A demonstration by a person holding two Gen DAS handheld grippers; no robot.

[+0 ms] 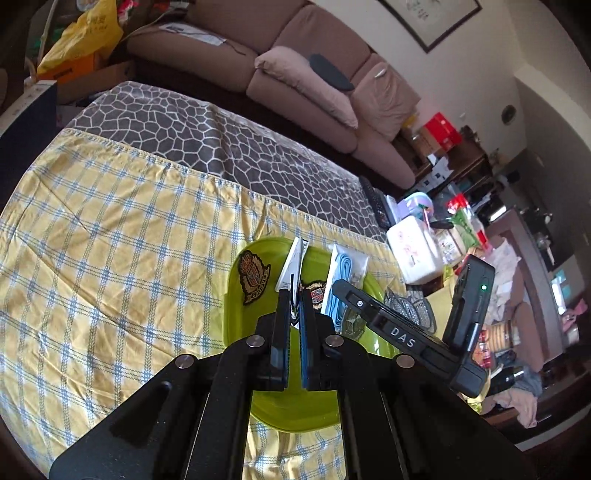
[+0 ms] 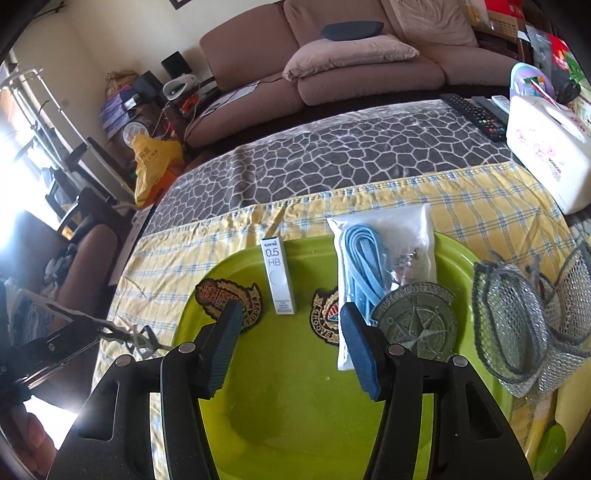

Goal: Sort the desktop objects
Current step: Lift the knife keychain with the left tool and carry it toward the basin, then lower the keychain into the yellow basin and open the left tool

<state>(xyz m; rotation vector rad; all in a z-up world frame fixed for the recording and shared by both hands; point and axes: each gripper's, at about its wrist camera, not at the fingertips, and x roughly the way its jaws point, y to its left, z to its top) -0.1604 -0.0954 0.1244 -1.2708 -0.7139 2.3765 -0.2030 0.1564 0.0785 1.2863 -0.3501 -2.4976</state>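
Living room in daylight: brown sofa along the far wall, loose pillow on its seat, framed picture hung above. In front, table draped in grey pebble-print cloth and yellow checked cloth. Strong glare from a window at far left. Cluttered boxes and yellow bag flanking the sofa.

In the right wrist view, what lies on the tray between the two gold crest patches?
The white lead case marked 0.5 HB lies between the left crest patch and the right crest patch, on the green tray.
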